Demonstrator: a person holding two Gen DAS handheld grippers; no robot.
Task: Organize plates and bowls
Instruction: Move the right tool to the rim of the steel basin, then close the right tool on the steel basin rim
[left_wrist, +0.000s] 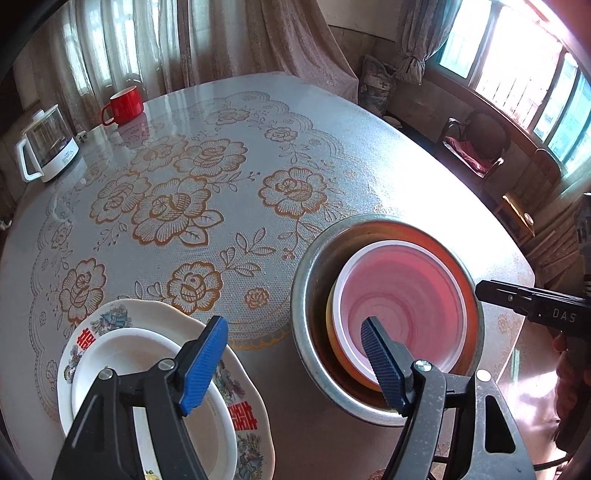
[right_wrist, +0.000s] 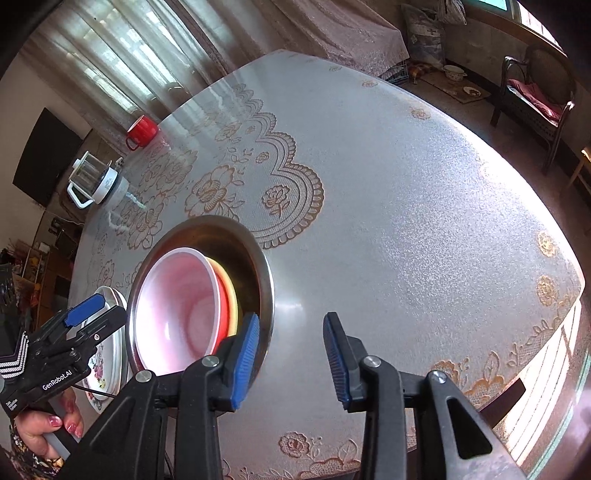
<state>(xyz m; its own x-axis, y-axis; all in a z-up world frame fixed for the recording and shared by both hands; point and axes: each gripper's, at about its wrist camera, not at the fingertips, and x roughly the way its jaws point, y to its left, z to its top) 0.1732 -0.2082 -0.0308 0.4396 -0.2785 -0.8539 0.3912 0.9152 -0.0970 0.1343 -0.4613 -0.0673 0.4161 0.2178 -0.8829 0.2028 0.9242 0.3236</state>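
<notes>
A steel basin (left_wrist: 314, 332) sits on the table at the front right; it also shows in the right wrist view (right_wrist: 267, 291). Nested in it are a yellow bowl (left_wrist: 334, 354), an orange-red bowl (left_wrist: 471, 306) and a pink bowl (left_wrist: 399, 295) on top. A white plate (left_wrist: 147, 354) lies on a flower-patterned plate (left_wrist: 110, 317) at the front left. My left gripper (left_wrist: 295, 362) is open and empty, above the gap between plates and basin. My right gripper (right_wrist: 290, 358) is open and empty, just right of the basin's rim.
A red mug (left_wrist: 125, 105) and a glass kettle (left_wrist: 48, 144) stand at the table's far left. The table (left_wrist: 258, 147) has a lace-patterned cover. A chair (left_wrist: 476, 147) stands by the window beyond the table's right edge.
</notes>
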